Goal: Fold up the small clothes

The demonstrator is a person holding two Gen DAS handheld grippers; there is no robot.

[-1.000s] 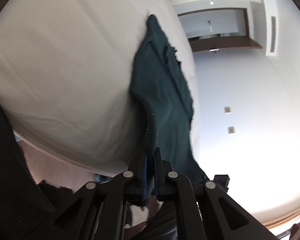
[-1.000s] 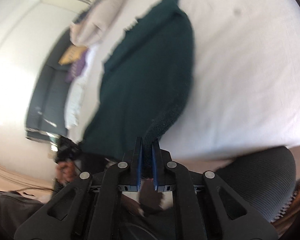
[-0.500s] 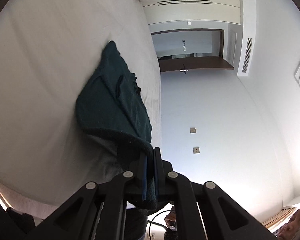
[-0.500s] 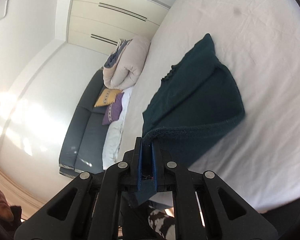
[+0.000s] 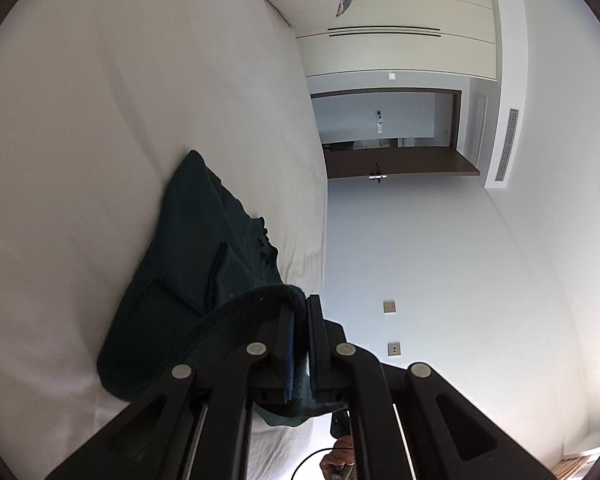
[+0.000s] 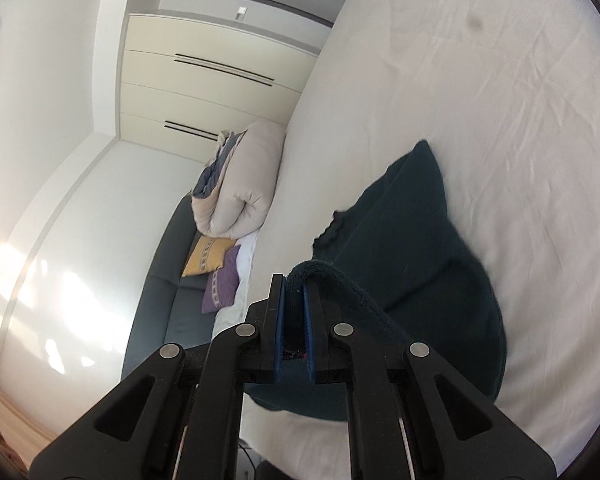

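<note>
So both hands were on the same piece here. The small dark green knitted garment (image 5: 196, 280) lay on the white bed sheet (image 5: 100, 120), with its far tip resting on the mattress up around 11 o'clock in the left wrist view and around 1 o'clock in the right wrist view. The near hem was lifted off the bed and curled over, because each pair of tongs had one corner of it.

The left tongs (image 5: 300, 320) were pinched narrow on the thick ribbed edge, with fabric bunched between the blue pads and some hanging below them. The right tongs (image 6: 295, 300) were squeezed down the same way on the other corner, the rolled hem arching over the top of the fingers. Holding both corners at one height made sense to me: it kept the hem straight, so the fold line would land square instead of skewed.

My read was that this was mid-fold, with the near edge being carried toward the far tip to halve the thing. The far part stayed flat on the sheet, which probably anchored it through friction.

Background stuff: a rolled beige duvet (image 6: 240, 184) sat at the bed's far end, and a dark grey sofa with yellow and purple cushions (image 6: 216, 264) ran alongside at roughly 9 o'clock in the right view. Neither looked to be in the way.

Knit that soft would likely sag in the middle, so some tension between the corners seemed wise.
</note>
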